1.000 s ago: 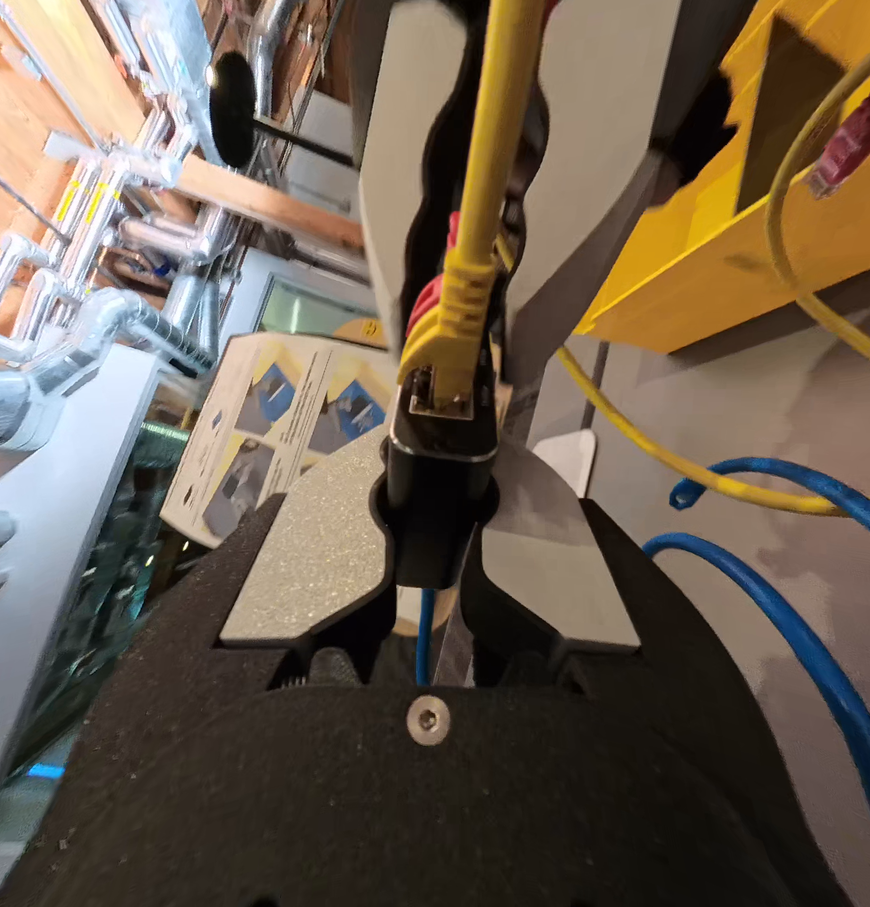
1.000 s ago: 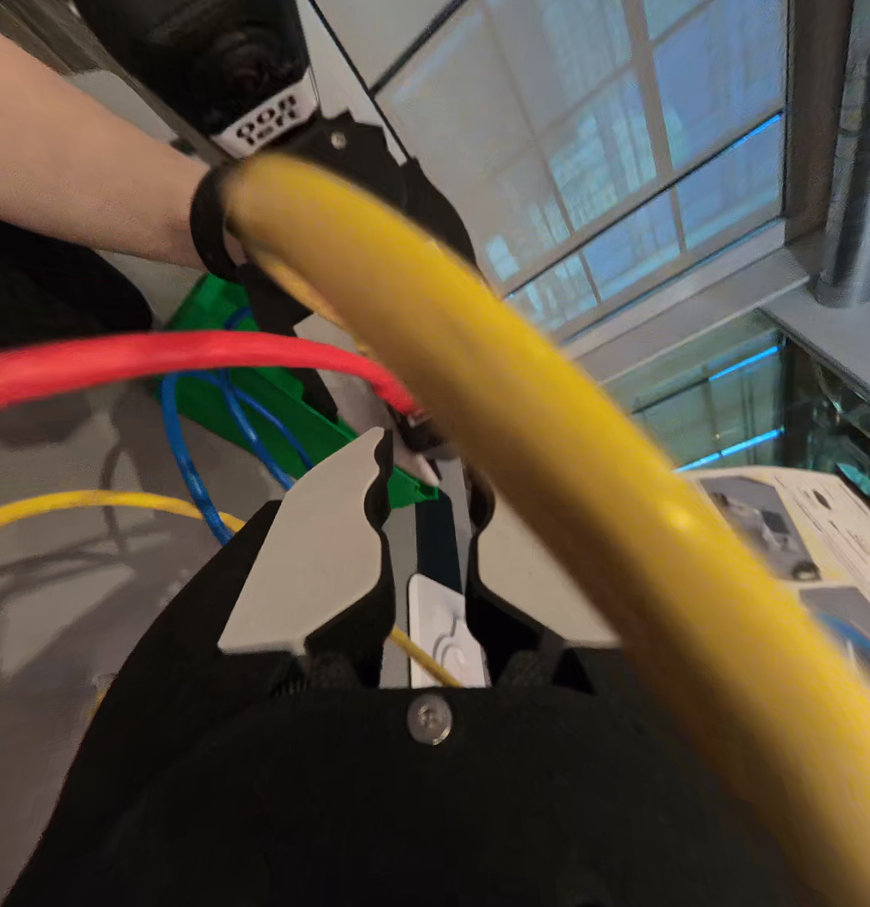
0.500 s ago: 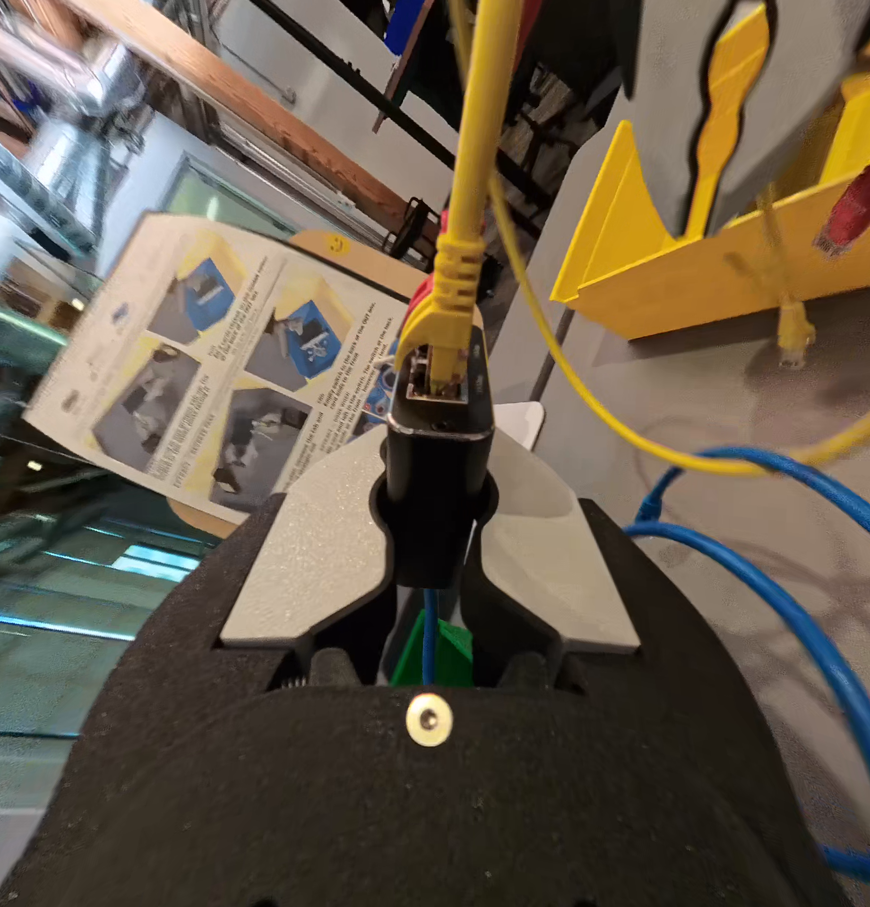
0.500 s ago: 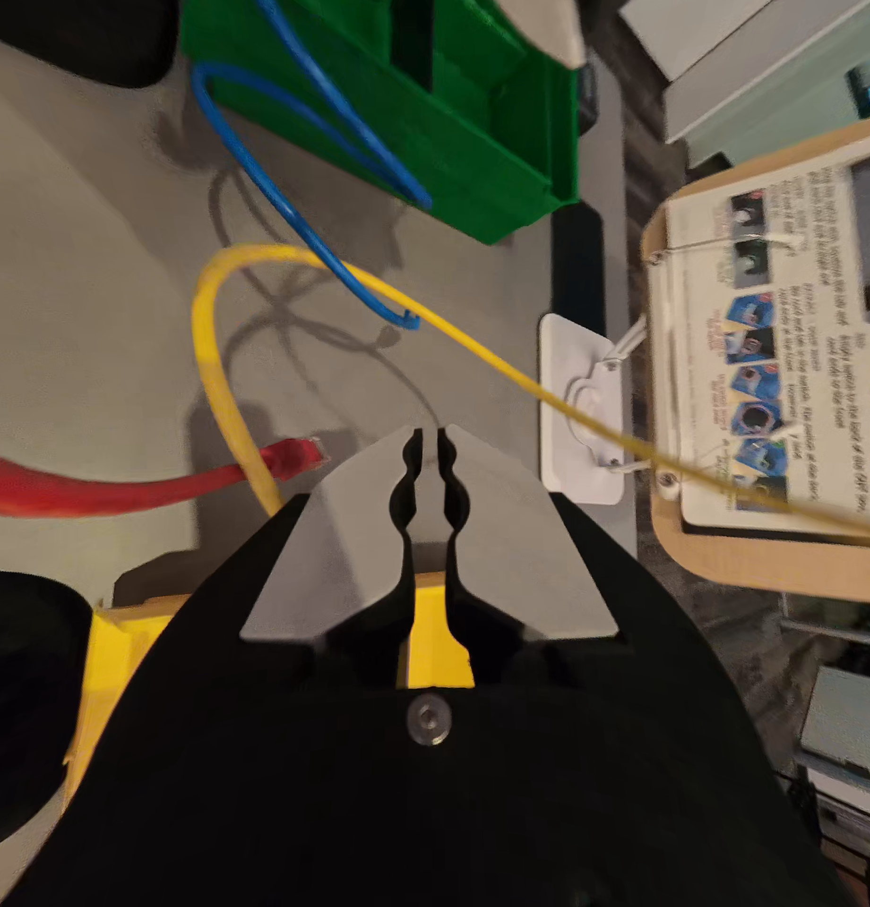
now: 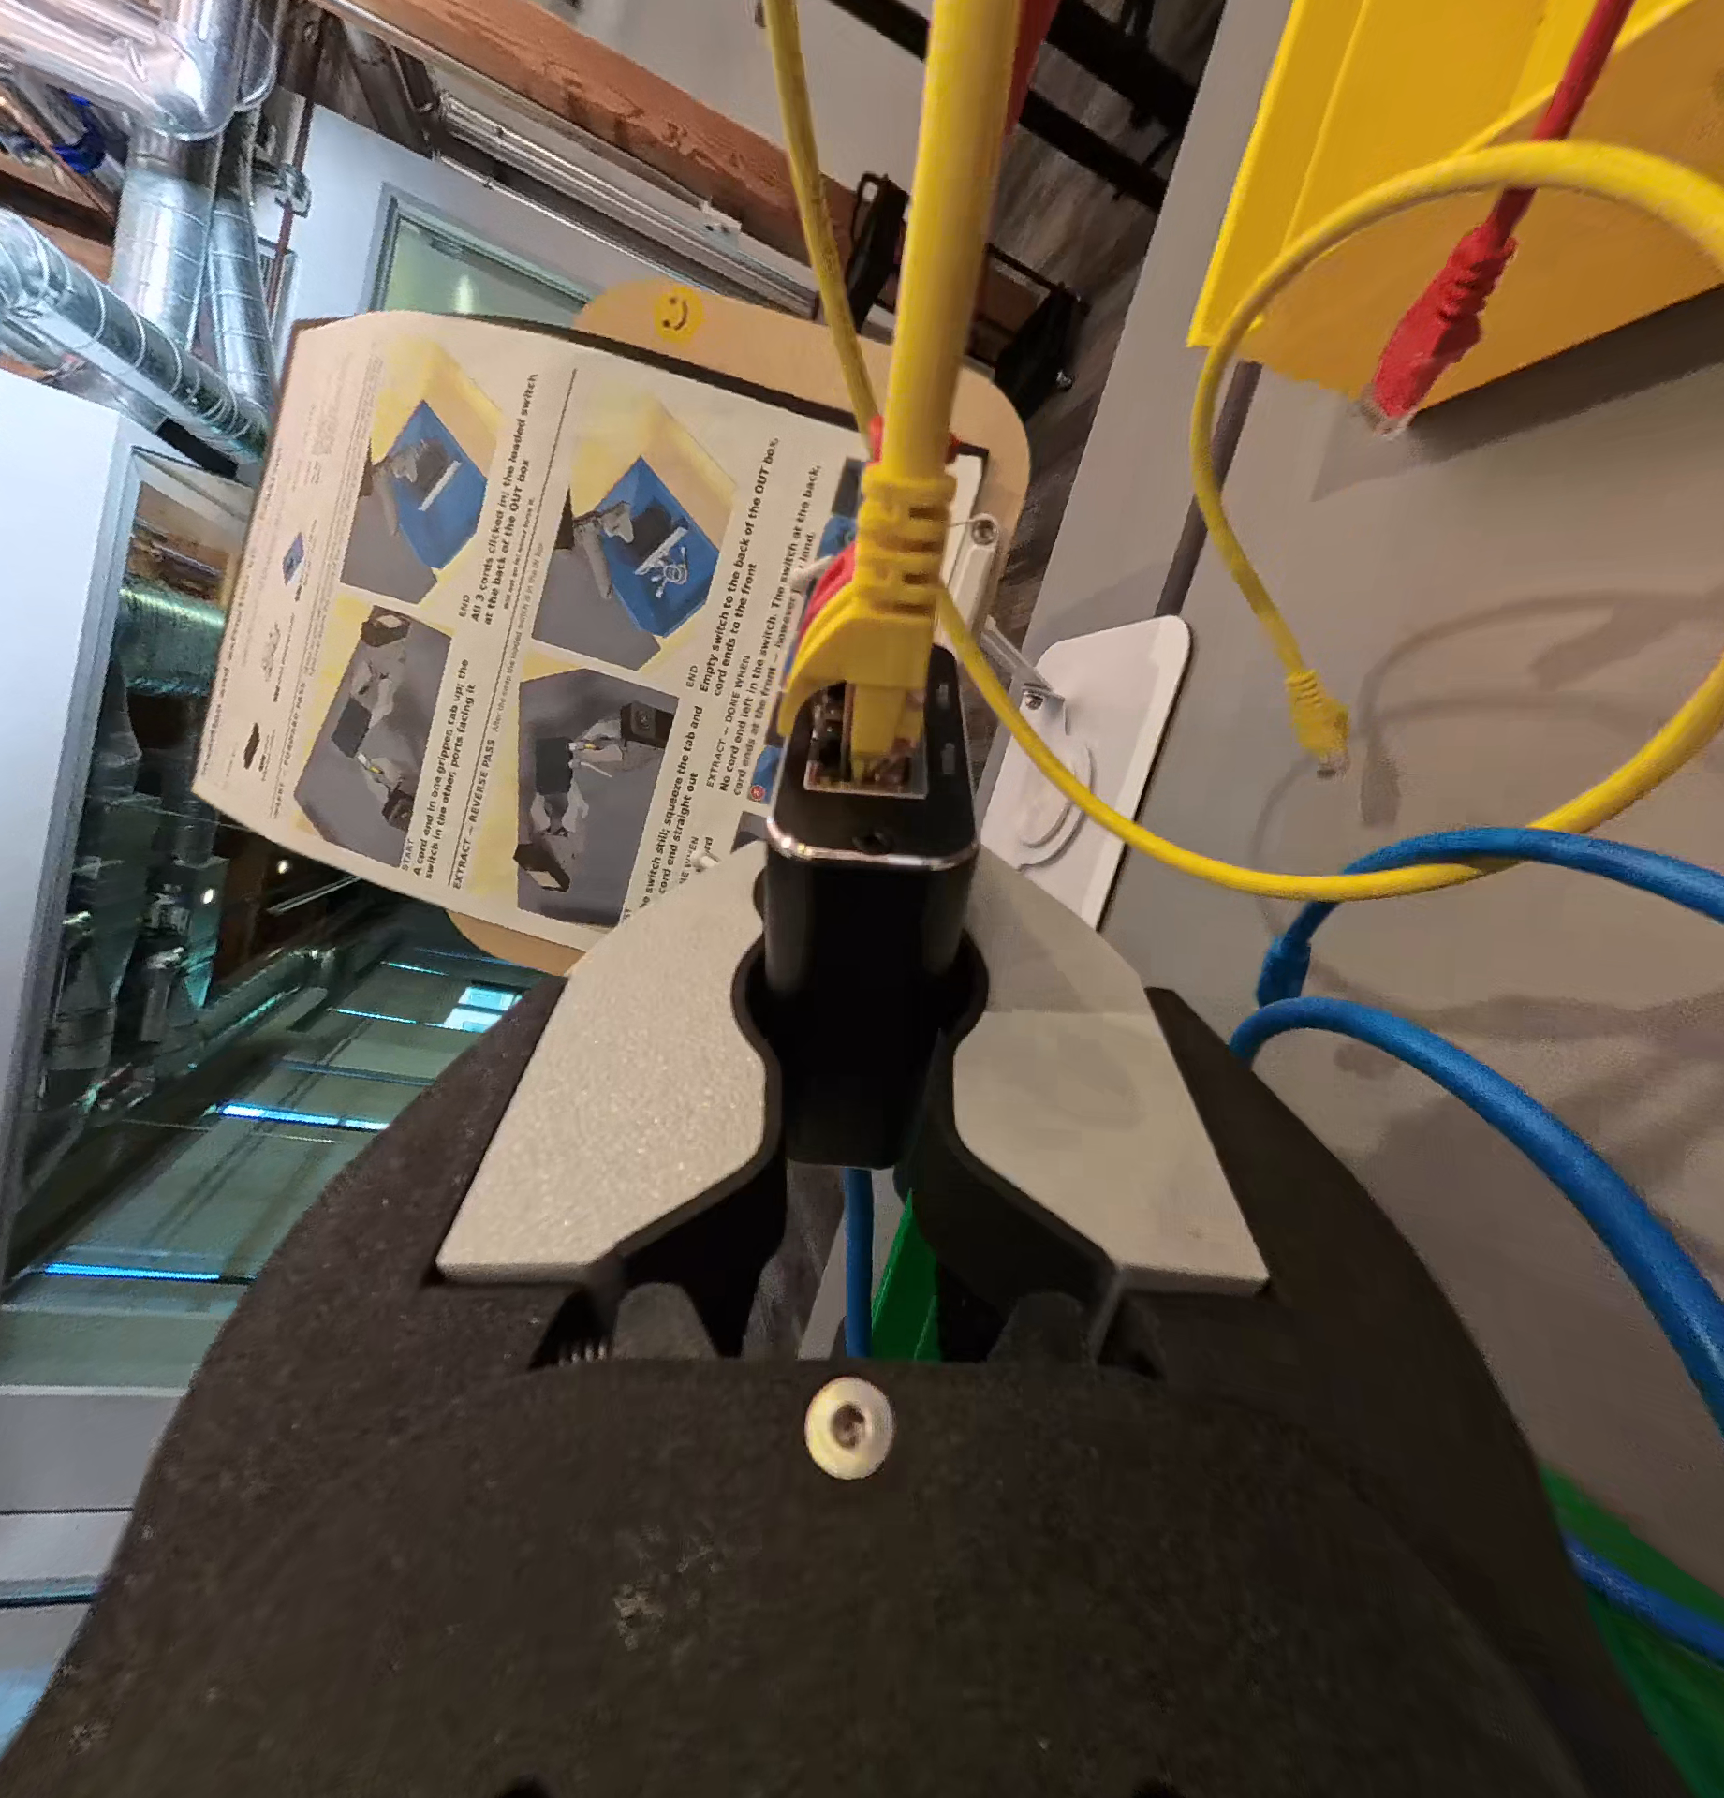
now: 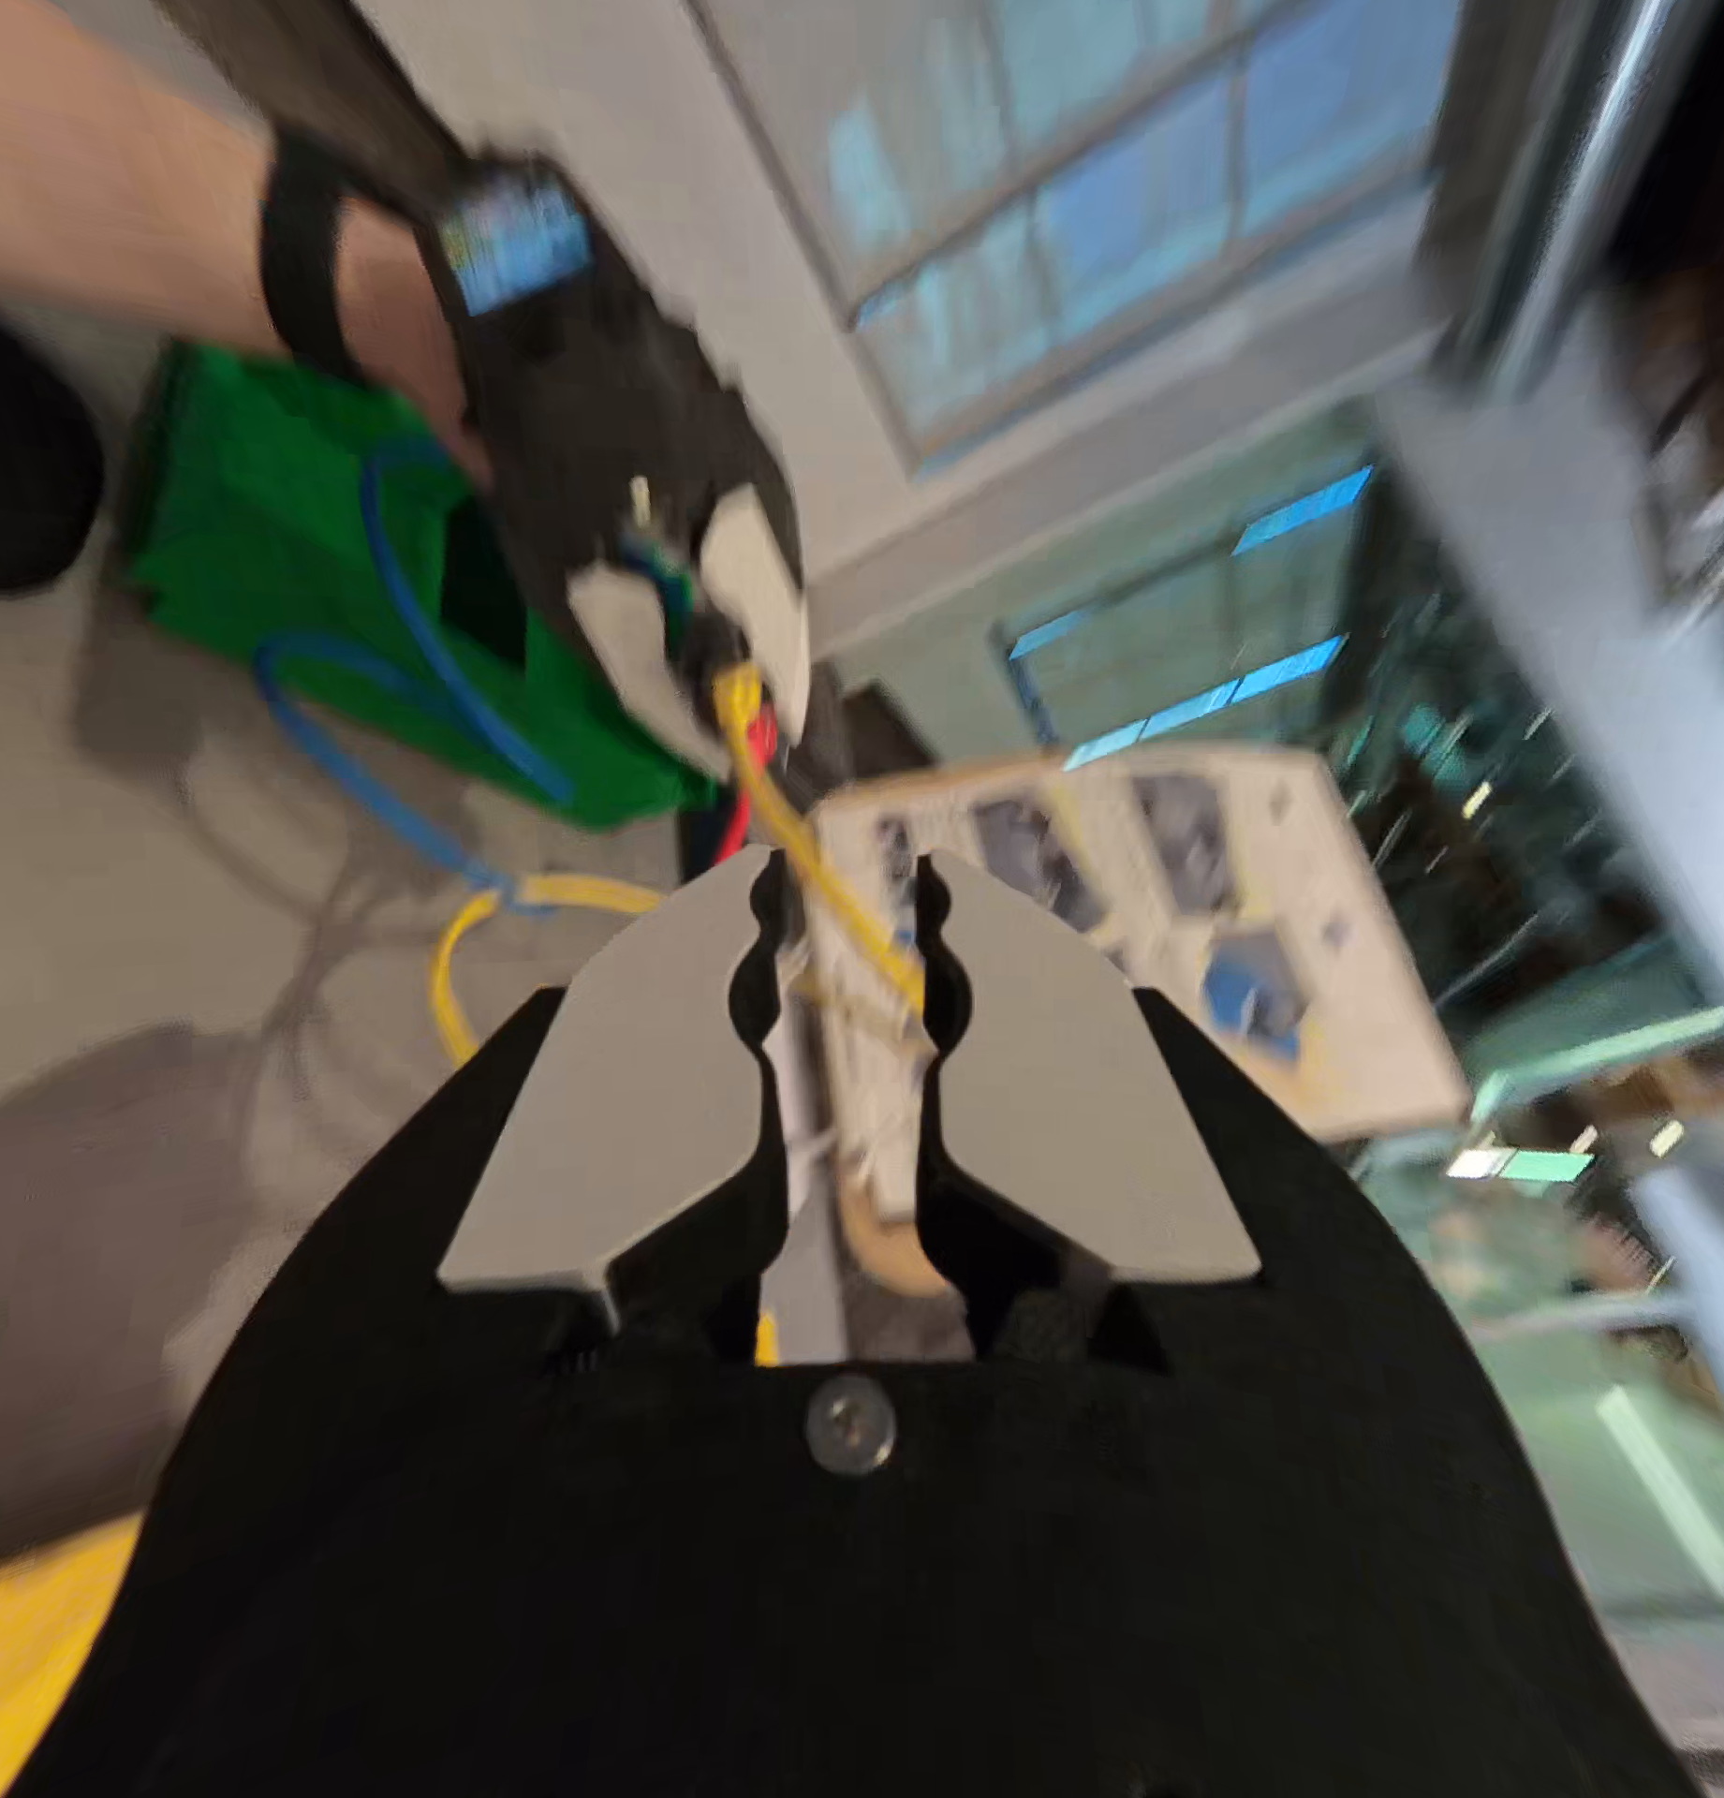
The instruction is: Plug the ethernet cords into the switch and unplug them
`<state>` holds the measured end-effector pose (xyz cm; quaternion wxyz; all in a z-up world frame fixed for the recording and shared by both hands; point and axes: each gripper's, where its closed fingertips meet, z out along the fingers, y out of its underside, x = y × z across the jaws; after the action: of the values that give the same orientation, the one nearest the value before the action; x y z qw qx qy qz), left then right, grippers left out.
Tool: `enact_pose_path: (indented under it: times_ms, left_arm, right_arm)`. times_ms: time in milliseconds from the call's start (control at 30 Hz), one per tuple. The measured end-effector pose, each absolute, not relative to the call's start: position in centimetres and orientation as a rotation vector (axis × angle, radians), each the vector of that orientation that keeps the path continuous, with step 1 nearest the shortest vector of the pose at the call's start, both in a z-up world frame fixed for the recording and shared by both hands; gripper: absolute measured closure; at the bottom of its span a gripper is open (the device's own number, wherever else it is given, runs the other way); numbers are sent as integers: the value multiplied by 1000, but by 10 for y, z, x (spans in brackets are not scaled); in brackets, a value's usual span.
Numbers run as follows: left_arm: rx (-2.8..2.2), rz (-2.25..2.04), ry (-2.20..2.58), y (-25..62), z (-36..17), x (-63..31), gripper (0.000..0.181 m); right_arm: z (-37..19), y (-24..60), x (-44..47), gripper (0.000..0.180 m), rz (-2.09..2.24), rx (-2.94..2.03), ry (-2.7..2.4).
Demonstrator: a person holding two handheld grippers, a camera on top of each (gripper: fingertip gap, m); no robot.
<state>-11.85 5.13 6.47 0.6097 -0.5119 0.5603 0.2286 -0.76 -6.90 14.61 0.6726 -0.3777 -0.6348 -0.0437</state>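
My left gripper (image 5: pixel 867 866) is shut on a black switch (image 5: pixel 862 983), ports facing away from me. A yellow plug (image 5: pixel 882 623) sits in a port and its yellow cord (image 5: pixel 945 243) rises out of view. A red plug (image 5: pixel 831 584) shows just behind it. A blue cord (image 5: pixel 1519 1119) loops at the right. In the blurred right wrist view, my right gripper (image 6: pixel 848 866) is open and empty, a short way from the switch held in the left gripper (image 6: pixel 687 593). The yellow cord (image 6: pixel 819 876) crosses the gap between the jaws.
A yellow bin (image 5: pixel 1422 146) at the upper right has a loose red cord end (image 5: pixel 1432 331) hanging by it. A loose yellow plug (image 5: pixel 1320 715) dangles nearby. An instruction sheet (image 5: pixel 546 632), a white plate (image 5: pixel 1081 769) and a green bin (image 6: pixel 303 545) stand on the grey table.
The right gripper faced down at the table with its jaws nearly shut half a second ago; it now points at the switch with its jaws apart. The left gripper keeps its hold on the switch.
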Motion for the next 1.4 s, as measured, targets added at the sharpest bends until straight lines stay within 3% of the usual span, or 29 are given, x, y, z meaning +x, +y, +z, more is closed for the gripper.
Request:
enact_pose_path:
  times_ms: [33, 167, 633, 767, 1400]
  left_arm:
    - [-1180, 537, 1303, 51, 63, -116, 154]
    - [-1152, 537, 1348, 46, 56, -104, 154]
    - [-1146, 576, 1423, 37, 42, -83, 154]
    - [-1116, 597, 1420, 34, 45, -82, 154]
    - [-1061, 617, 1388, 32, 54, -82, 155]
  right_arm:
    - [150, -80, -27, 152, -104, -745, -1442]
    - [126, -79, -70, 150, -210, -620, -1550]
    - [66, -26, -69, 151, -337, -919, -1733]
    - [68, -23, -68, 160, -378, -895, -1713]
    - [74, -27, -75, 162, -390, -854, -1675]
